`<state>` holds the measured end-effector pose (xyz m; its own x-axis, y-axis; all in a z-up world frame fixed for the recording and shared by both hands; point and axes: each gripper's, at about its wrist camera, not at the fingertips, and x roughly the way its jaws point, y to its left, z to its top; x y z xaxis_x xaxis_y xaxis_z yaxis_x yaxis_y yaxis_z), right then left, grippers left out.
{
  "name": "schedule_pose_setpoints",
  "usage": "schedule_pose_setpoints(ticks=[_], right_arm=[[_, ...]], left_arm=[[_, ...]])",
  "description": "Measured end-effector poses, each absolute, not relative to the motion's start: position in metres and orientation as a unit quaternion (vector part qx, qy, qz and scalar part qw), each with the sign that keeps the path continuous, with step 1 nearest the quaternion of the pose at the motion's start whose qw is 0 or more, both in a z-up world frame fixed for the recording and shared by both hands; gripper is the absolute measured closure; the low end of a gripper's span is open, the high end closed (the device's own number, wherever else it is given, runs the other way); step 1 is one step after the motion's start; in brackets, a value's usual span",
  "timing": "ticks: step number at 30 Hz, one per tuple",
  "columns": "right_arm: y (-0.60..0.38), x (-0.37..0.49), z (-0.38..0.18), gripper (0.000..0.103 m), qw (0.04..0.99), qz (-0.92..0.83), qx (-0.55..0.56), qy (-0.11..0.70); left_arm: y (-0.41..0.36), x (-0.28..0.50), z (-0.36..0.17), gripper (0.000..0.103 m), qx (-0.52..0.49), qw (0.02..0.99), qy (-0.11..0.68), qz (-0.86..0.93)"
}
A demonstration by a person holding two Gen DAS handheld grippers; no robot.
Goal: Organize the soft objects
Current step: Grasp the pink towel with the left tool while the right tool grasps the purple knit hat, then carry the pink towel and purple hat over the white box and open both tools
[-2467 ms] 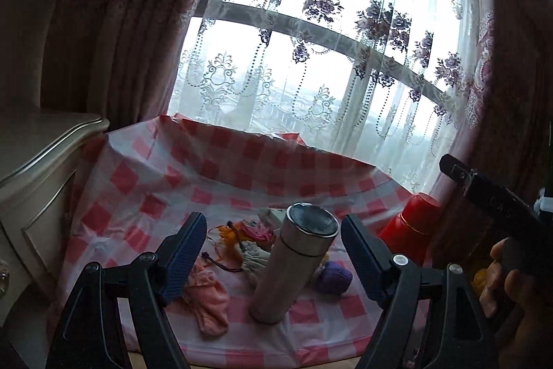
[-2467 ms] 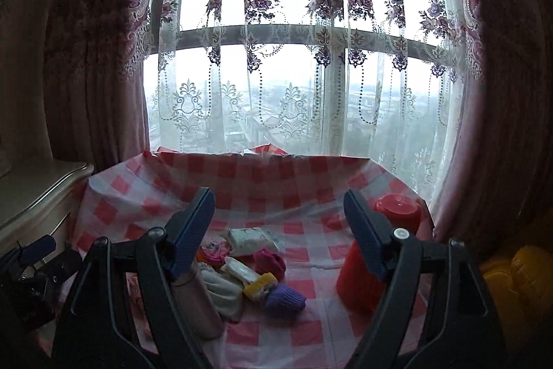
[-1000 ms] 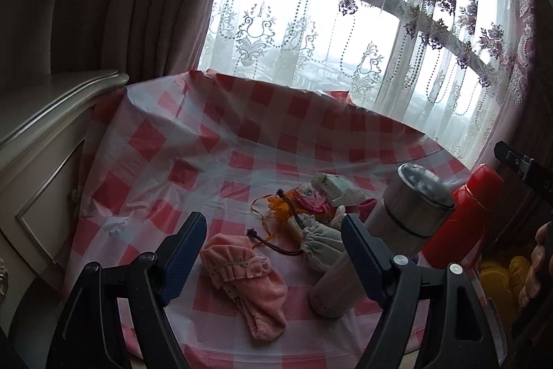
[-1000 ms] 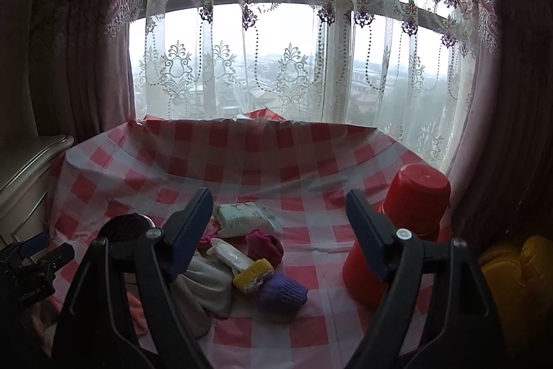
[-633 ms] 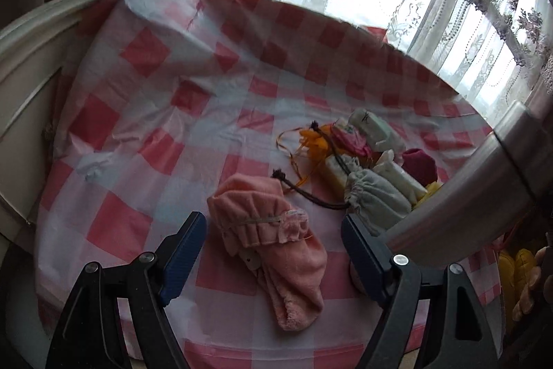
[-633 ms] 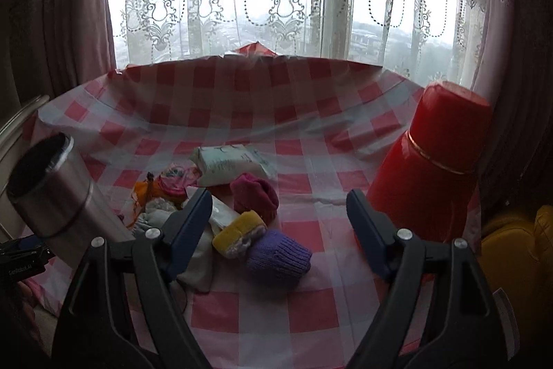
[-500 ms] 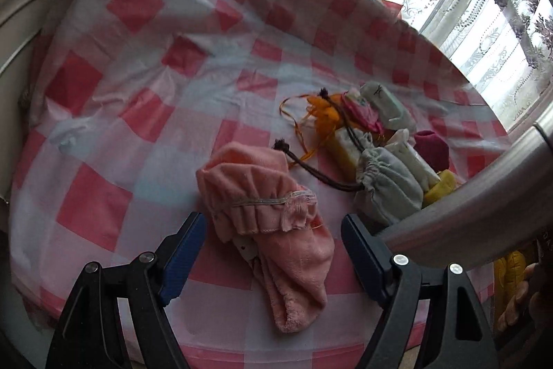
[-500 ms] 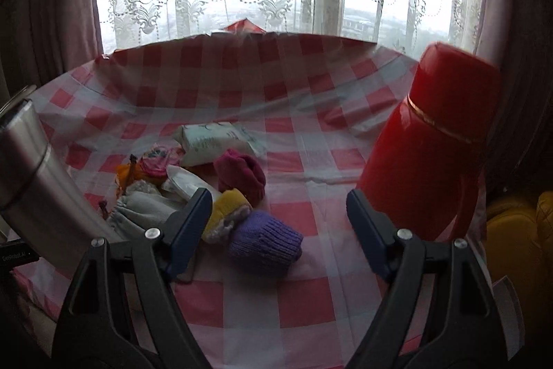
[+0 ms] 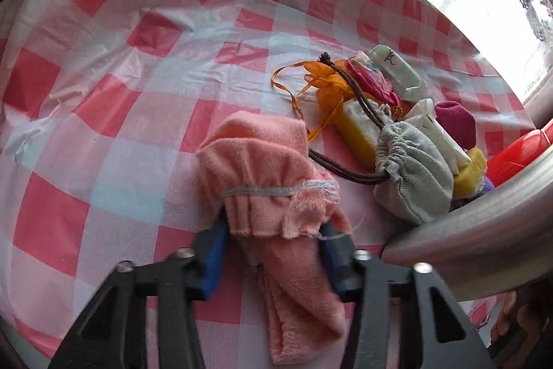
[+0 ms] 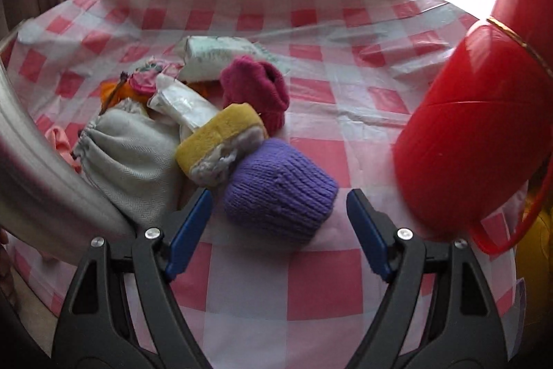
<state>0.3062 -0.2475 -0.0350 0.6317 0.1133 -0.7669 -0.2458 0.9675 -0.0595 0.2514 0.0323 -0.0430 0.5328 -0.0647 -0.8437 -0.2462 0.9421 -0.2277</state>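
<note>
Checked tablecloth (image 9: 103,64); tissue pack (image 9: 397,71), marking unreadable.

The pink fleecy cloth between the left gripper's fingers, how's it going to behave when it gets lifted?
Probably floppy: the pink fleecy cloth lies bunched and folded, so its loose end would likely dangle. It looks light and plush, so the left gripper, its jaws closing around it, should squash it rather than slip. Unlikely to roll.

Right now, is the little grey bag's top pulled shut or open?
Shut. The grey bag's mouth is gathered into tight pleats, and its dark cord trails out across the checked tablecloth.
</note>
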Motion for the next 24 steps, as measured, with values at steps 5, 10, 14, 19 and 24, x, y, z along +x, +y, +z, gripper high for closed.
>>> schedule_pose_setpoints(ticks=[5, 10, 14, 19, 24], right_arm=[[-0.241, 0.312, -0.041, 0.021, 0.896, 0.099, -0.098, 0.421], [-0.239, 0.316, -0.047, 0.022, 0.893, 0.091, -0.107, 0.427], [-0.239, 0.317, -0.051, 0.029, 0.891, 0.084, -0.114, 0.432], [-0.24, 0.315, -0.05, 0.039, 0.89, 0.083, -0.116, 0.432], [-0.241, 0.305, -0.042, 0.044, 0.897, 0.09, -0.103, 0.42]], left_arm=[[0.029, 0.245, -0.04, 0.077, -0.153, 0.87, 0.465, 0.055], [0.025, 0.239, -0.034, 0.081, -0.147, 0.879, 0.451, 0.056], [0.024, 0.235, -0.029, 0.081, -0.146, 0.885, 0.438, 0.059], [0.023, 0.23, -0.024, 0.081, -0.144, 0.89, 0.428, 0.062], [0.021, 0.225, -0.019, 0.081, -0.138, 0.896, 0.416, 0.065]])
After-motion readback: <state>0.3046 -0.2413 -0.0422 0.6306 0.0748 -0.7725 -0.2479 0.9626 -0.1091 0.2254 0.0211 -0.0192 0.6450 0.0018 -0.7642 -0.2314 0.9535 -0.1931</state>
